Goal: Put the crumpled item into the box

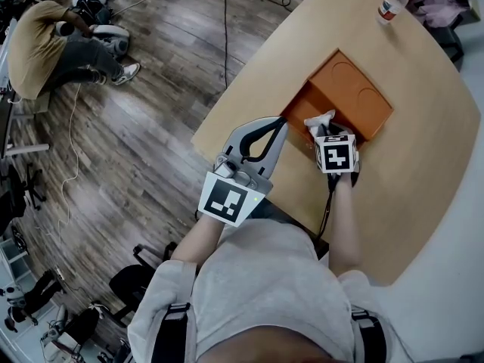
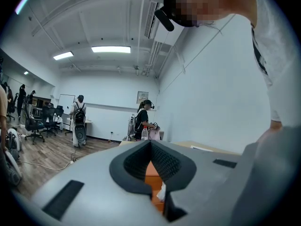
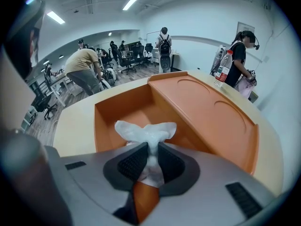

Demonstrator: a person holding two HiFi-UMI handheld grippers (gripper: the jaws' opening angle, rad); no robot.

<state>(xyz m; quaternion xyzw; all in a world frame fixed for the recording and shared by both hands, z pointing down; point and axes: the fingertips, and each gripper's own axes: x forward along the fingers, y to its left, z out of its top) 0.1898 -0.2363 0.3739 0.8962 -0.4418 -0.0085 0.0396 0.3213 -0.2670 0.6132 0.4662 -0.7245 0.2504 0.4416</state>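
My right gripper (image 1: pixel 321 131) (image 3: pixel 149 149) is shut on a crumpled white paper item (image 1: pixel 318 121) (image 3: pixel 146 130), which sticks out past the pads. It hangs over the near edge of the open compartment of an orange box (image 1: pixel 349 91) (image 3: pixel 203 108) on the wooden table. The box's lid (image 3: pixel 214 112) lies flat to the right, with two round recesses. To the left of the box, my left gripper (image 1: pixel 281 125) (image 2: pixel 150 144) has its fingertips touching and holds nothing. Through its jaw gap, the left gripper view shows a strip of the box (image 2: pixel 151 173) and the paper (image 2: pixel 162 192).
A water bottle (image 1: pixel 389 6) (image 3: pixel 223 68) and a pink bag (image 1: pixel 439 2) stand at the table's far end. The table's left edge (image 1: pixel 227 108) runs close beside my left gripper. A person (image 1: pixel 45 44) crouches on the floor far left, with cables (image 1: pixel 224 29) nearby.
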